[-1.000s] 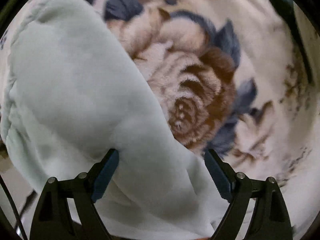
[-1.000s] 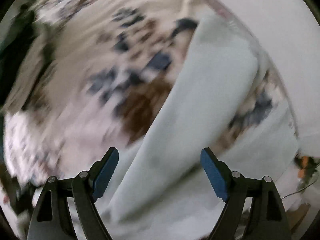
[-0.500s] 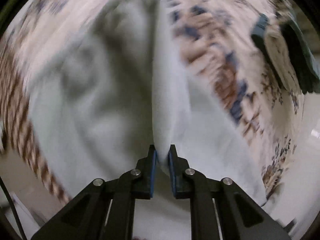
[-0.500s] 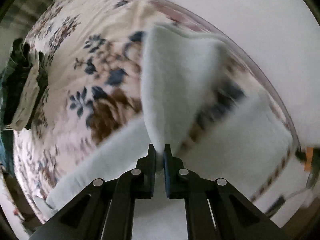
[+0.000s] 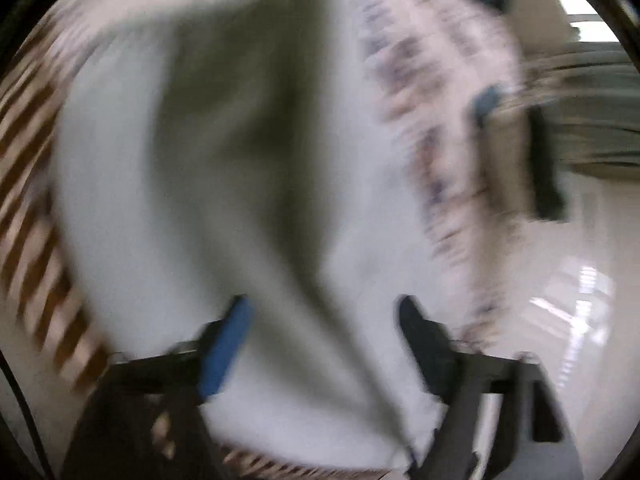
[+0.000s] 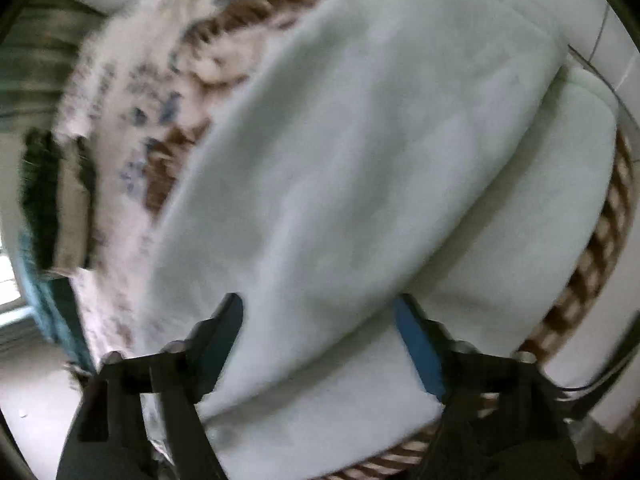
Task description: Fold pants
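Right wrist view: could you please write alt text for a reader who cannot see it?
Pale green pants lie folded over themselves on a blanket with brown and blue flowers. The right tongs stand open above the pants, gripping nothing, having just been opening. A dark folded garment lies at the left edge; the picture is slightly blurred.

Bed, covered by a floral blanket in cream, brown and blue, with a brown-striped border. Glossy pale floor showing bright window reflections. Window at upper right of the left view, daylight coming in. White wall behind the bed. Dark folded clothes at the blanket's edge.
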`<state>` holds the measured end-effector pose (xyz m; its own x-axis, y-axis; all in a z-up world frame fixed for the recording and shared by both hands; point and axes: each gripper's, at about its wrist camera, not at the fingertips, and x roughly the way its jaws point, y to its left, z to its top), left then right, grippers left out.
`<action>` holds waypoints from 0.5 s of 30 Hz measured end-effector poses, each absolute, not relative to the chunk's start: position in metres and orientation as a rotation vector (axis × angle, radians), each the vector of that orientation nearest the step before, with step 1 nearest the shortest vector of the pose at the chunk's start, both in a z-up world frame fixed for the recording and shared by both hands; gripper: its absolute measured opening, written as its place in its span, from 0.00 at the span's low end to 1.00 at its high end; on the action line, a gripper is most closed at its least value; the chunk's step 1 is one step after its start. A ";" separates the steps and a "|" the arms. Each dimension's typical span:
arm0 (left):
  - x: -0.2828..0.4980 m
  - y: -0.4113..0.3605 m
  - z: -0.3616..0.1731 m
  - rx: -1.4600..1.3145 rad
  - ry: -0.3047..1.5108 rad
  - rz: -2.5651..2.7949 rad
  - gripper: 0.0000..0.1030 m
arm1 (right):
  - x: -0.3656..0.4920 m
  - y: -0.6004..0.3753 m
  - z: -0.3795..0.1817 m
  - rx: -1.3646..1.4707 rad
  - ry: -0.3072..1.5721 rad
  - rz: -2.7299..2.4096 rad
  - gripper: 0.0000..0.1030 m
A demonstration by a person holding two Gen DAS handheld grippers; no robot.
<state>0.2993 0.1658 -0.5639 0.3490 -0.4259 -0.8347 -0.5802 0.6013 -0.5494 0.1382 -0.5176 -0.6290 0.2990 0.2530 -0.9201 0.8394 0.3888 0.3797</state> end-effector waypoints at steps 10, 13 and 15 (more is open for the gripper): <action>0.395 0.224 -0.579 -1.014 1.194 0.223 0.79 | 0.138 -0.489 -0.668 1.343 1.118 -0.706 0.79; 0.399 0.241 -0.579 -0.952 1.155 0.284 0.17 | 0.140 -0.487 -0.668 1.321 1.078 -0.754 0.27; 0.387 0.250 -0.575 -0.922 1.146 0.299 0.16 | 0.138 -0.487 -0.656 1.268 1.062 -0.751 0.11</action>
<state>0.3867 0.2505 -0.5749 0.4205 -0.2377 -0.8756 -0.6348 0.6124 -0.4711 0.1383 -0.4868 -0.6556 0.3622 0.1063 -0.9260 0.9086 0.1816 0.3762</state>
